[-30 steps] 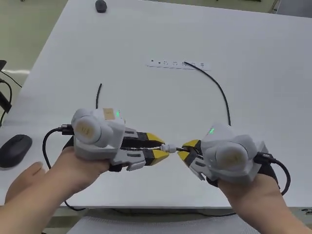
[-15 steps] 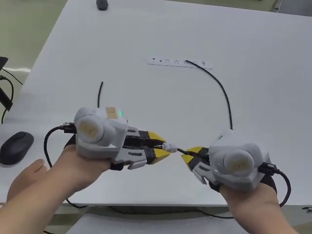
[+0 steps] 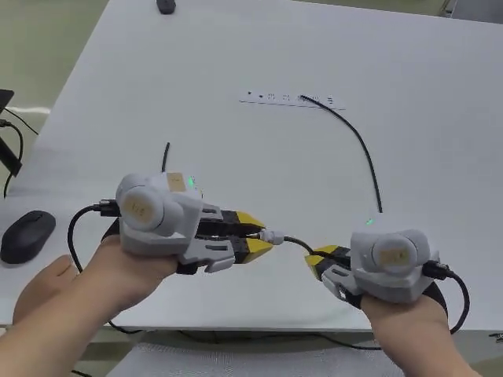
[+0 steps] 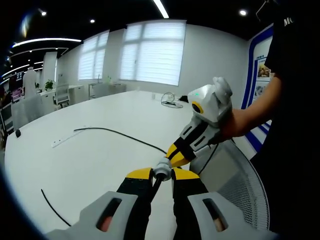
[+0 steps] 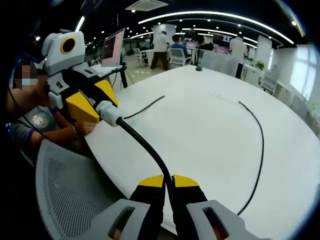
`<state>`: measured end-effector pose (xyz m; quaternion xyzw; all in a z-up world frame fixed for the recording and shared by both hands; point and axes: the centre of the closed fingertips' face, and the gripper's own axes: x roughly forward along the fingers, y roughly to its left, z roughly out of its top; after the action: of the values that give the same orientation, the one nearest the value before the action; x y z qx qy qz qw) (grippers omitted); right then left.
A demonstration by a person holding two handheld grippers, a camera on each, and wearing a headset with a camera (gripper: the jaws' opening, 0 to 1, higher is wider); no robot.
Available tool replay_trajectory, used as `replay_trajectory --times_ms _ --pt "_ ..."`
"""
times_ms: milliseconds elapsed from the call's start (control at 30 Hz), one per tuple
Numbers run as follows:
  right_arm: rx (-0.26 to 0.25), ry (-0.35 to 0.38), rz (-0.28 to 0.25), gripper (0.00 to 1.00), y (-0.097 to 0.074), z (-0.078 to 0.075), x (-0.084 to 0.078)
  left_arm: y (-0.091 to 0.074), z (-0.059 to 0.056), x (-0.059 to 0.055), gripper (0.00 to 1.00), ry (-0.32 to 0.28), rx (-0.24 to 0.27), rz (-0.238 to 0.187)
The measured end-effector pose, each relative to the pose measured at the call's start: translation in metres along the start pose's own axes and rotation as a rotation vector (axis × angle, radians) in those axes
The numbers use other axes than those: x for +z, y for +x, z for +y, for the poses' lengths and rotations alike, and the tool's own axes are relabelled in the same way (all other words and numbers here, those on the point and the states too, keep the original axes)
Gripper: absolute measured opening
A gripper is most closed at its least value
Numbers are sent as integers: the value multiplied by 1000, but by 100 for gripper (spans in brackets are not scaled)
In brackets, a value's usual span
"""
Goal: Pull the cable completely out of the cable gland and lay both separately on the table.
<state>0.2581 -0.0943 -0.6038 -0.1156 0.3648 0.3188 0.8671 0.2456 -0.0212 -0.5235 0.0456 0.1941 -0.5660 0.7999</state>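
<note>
- The right gripper [image 3: 318,258] is clamping shut on the black cable [image 3: 297,243], just off the bench's [image 3: 236,165] near edge.
- The left gripper [image 3: 263,234] is pinching the white cable gland [image 3: 272,236] between closed yellow tips, and a short curved stretch of cable is spanning the gap between the grippers.
- The pull itself is seemingly underway: the cable is running into the cable gland, not yet free.
- Next, the right gripper should be drawing straight away while the left is bracing; then both pieces go down apart.
- Farther off, a power strip [image 3: 289,99] and its cord [image 3: 357,145] are lying on the bench.
</note>
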Motion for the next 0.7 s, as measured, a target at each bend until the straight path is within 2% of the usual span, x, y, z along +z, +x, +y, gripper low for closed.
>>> replay_trajectory --times_ms 100,267,433,700 --pt "-27 19 42 0 4 -13 -15 0 0 2 15 -7 -1 -12" --pt "-58 115 95 0 8 -29 -38 -1 0 3 15 -13 -4 -19" --pt "-55 114 86 0 8 -30 -38 0 -1 -1 15 -13 -6 -10" --pt "-47 133 56 2 7 -28 -34 -3 7 0 15 -26 -2 -17"
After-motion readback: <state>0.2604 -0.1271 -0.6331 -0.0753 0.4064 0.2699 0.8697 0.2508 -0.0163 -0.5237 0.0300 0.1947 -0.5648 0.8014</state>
